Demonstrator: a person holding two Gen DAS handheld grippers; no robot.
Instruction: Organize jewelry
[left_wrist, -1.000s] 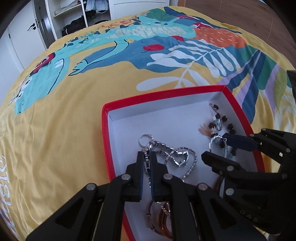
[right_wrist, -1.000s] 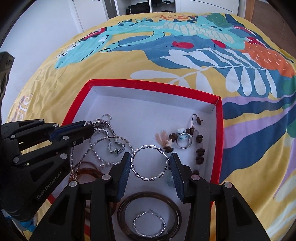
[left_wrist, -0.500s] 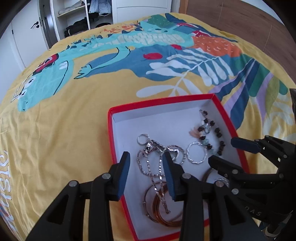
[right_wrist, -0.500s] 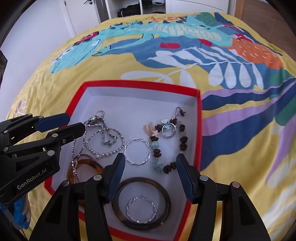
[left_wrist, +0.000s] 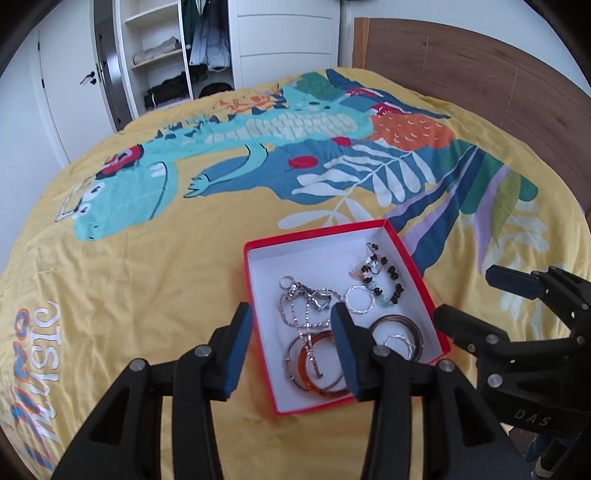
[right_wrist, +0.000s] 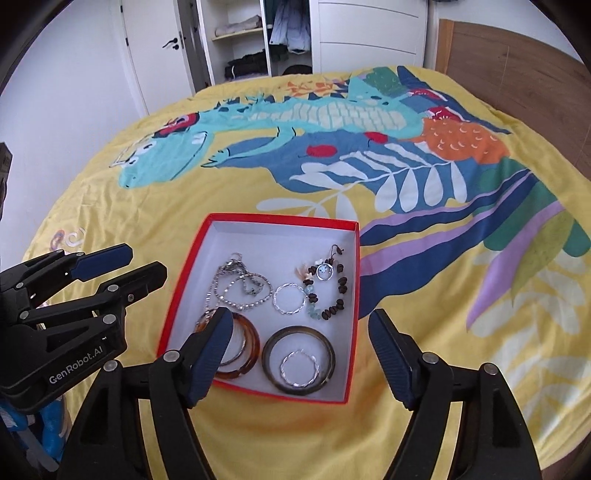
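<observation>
Jewelry box (right_wrist: 352, 317) below both spread, empty grippers

Both tools are black plastic. The left gripper (left_wrist: 291, 343) has two angular fingers with dark blue ribbed pads (left_wrist: 236, 350) and silver round screws at the joints. The right gripper (right_wrist: 299, 356) is the same. White letters "GenRobot.AI" are at the left of the right wrist frame, "DAS" at the lower right of the left one.
</observation>
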